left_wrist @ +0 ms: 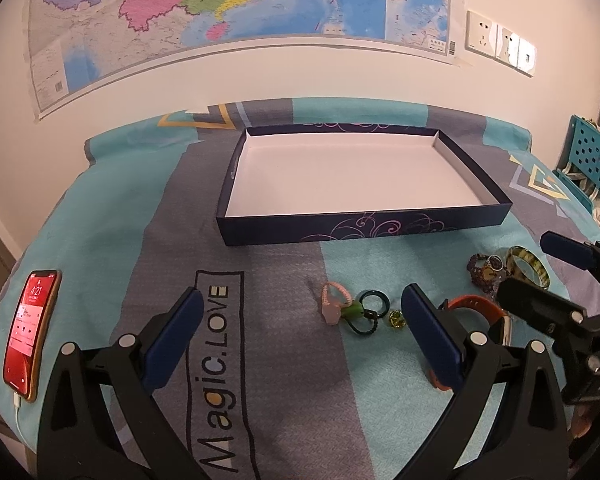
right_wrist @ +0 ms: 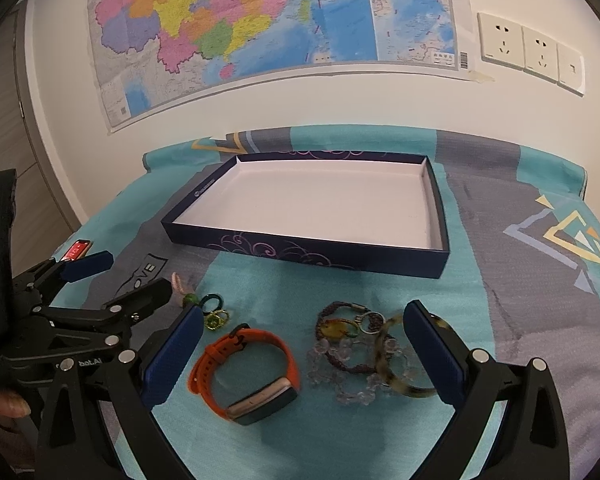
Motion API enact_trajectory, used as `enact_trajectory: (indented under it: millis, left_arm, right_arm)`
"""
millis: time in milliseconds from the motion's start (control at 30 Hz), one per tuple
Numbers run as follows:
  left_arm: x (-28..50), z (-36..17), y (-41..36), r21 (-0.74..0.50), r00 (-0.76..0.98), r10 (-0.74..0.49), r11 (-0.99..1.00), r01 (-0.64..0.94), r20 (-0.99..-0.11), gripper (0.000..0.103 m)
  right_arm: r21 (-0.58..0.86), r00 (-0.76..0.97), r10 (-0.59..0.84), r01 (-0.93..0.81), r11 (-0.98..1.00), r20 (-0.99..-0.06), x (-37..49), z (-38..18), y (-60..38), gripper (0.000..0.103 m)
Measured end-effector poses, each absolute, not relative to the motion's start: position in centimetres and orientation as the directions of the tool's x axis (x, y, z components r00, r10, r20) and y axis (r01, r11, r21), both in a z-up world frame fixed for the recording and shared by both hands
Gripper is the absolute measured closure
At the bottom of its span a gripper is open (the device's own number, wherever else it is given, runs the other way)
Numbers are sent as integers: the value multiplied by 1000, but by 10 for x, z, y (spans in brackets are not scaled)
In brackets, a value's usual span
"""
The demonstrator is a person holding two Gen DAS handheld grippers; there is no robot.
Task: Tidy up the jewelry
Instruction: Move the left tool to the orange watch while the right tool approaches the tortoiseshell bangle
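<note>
Jewelry lies scattered on the teal and grey cloth [right_wrist: 500,264] in the lower half of both views. Centre of each frame sits the shallow navy box [left_wrist: 360,224] (white inside, nothing in it). Both grippers are spread wide and grasp nothing: the left gripper [left_wrist: 300,336] frames printed lettering, with a pink charm [left_wrist: 332,304] and green ring [left_wrist: 374,300] just ahead; the right gripper [right_wrist: 304,356] brackets an orange watch [right_wrist: 248,372] and tangled bracelets [right_wrist: 360,344]. A red phone [left_wrist: 30,332] lies at lower left.
</note>
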State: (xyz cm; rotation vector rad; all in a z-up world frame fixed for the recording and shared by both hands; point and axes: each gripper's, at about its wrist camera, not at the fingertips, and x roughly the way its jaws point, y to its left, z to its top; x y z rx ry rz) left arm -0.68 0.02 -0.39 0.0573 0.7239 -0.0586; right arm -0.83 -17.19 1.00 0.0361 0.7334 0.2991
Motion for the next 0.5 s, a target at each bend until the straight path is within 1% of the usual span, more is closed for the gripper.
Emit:
enact_trajectory:
  millis: [333, 400, 500]
  left_arm:
    - [-6, -10, 2, 32, 733, -75, 991, 132, -676, 6]
    - [-5, -11, 4, 33, 729, -77, 990, 136, -680, 6]
    - [-3, -12, 9, 20, 720, -91, 989, 144, -688, 6]
  right_arm:
    - [136, 703, 233, -193, 972, -671, -10, 5, -204, 7]
    - [138, 702, 222, -176, 975, -677, -10, 3, -212, 10]
    - [145, 697, 207, -148, 978, -686, -9, 0, -225, 13]
